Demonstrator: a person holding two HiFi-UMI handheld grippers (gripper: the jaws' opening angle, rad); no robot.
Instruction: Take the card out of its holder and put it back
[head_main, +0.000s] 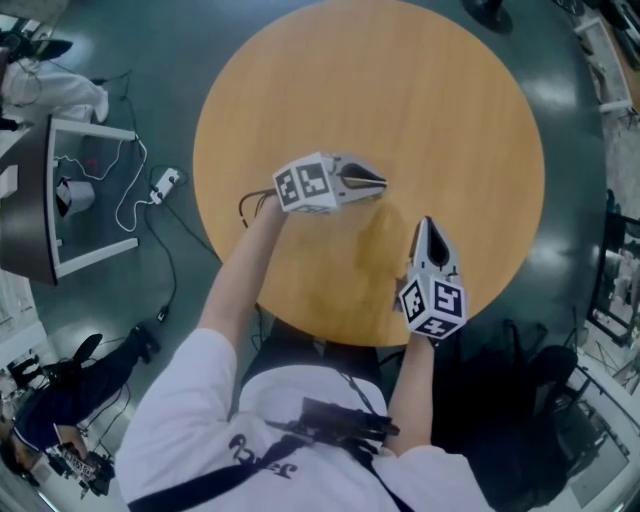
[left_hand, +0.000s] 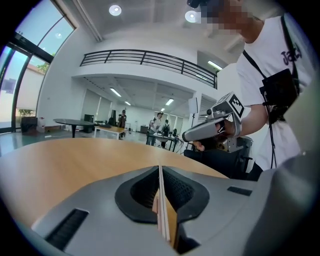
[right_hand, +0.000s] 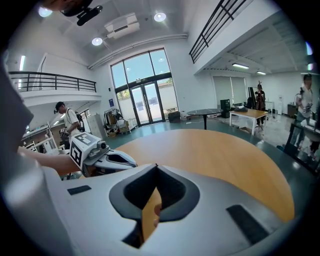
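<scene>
The round wooden table (head_main: 450, 120) is the biggest thing in front of me, and I can name nothing lying on it with certainty. A faint darker patch (head_main: 385, 240) shows between the two tips, a little in from the near edge. It could be a clear holder or just a shadow.

My left gripper (head_main: 378, 183) hangs over the table's middle, its jaws pressed together on a thin pale sheet seen edge-on, which I take for the card (left_hand: 161, 200). My right gripper (head_main: 428, 225) sits nearer the near edge, jaws together with nothing visible between them.

I judge this is the step with the card in the grip, though I can't say whether it is going out or back in. Next I'd steady the holder with the right gripper, then slide the card straight along its own plane without bending it.
</scene>
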